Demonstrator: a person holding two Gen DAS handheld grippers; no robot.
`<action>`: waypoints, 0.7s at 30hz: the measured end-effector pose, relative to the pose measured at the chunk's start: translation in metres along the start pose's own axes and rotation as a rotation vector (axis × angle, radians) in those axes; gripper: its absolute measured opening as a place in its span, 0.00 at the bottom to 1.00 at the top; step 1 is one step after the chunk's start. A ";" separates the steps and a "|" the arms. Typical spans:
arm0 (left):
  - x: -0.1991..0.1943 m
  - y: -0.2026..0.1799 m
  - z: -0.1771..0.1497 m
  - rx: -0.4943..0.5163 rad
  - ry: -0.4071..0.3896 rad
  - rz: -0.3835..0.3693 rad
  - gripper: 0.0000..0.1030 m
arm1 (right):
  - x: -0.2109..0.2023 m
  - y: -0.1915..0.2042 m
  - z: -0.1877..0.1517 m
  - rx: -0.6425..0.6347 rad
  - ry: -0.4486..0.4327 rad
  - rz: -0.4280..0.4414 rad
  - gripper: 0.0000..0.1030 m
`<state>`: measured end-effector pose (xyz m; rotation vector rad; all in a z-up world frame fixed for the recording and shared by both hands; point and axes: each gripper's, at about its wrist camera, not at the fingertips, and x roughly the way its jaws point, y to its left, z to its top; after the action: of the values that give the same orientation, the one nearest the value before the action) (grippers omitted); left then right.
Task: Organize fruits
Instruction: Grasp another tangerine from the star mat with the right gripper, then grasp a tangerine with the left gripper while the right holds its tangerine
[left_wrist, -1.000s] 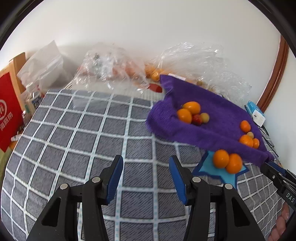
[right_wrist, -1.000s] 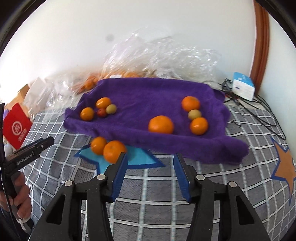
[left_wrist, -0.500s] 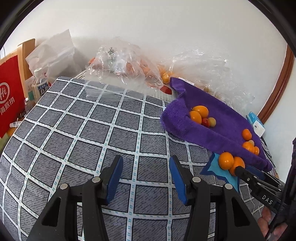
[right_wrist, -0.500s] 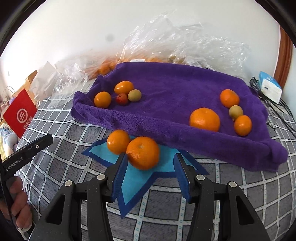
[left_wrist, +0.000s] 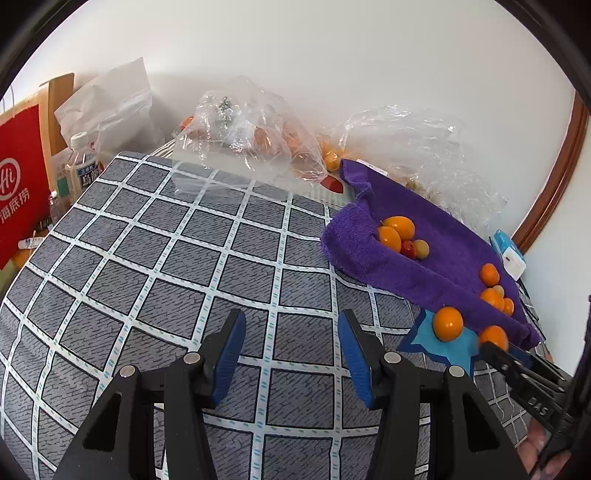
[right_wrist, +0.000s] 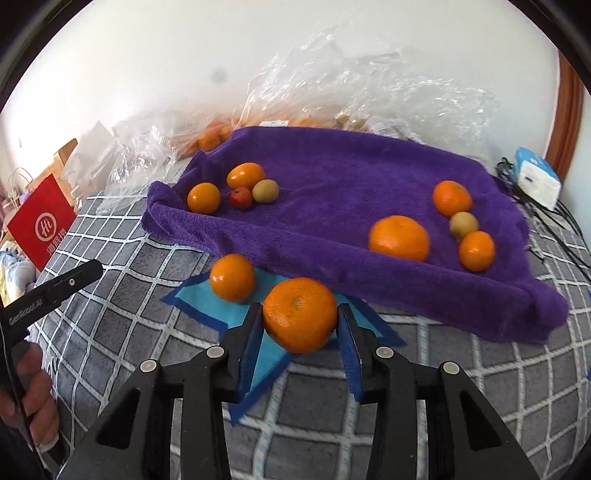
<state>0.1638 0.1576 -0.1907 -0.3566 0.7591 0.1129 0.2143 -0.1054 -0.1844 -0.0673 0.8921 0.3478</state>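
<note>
In the right wrist view the right tool (right_wrist: 300, 325) now brackets the large mandarin (right_wrist: 300, 314) at lower centre of the frame, its blue pads (right_wrist: 252, 338) touching or all but touching the fruit on both sides. Half a second ago the same fruit sat ahead of wider-set fingers, so the tool has advanced and narrowed onto it. Whether it already bears weight I cannot tell; the mandarin seems to rest on the blue star patch (right_wrist: 236, 308) of the checked bedcover (right_wrist: 129, 295).

A smaller mandarin (right_wrist: 232, 277) lies just beside it to the left, against the edge of the purple towel (right_wrist: 332, 177). On the towel two clusters sit well apart: four fruits at upper left (right_wrist: 236, 188), four at right (right_wrist: 439, 225).

In the left wrist view the left tool (left_wrist: 291, 349) hangs wide and empty at lower centre, over bare bedcover, and has drifted away from the fruit.

Judging by this, the pick is nearly secured; the next move likely calls for a firm close, then a lift onto the towel without nudging the neighbour.
</note>
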 end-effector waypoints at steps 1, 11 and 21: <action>0.000 -0.001 0.000 0.007 0.000 -0.002 0.48 | -0.007 -0.006 -0.004 0.004 -0.008 -0.009 0.38; -0.001 -0.011 -0.003 0.048 -0.001 -0.020 0.48 | -0.029 -0.057 -0.042 0.085 0.028 -0.094 0.38; 0.002 -0.012 -0.004 0.054 0.030 -0.052 0.48 | -0.034 -0.063 -0.047 0.123 -0.013 -0.069 0.38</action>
<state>0.1655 0.1447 -0.1920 -0.3268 0.7803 0.0379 0.1804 -0.1829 -0.1932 0.0177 0.8945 0.2283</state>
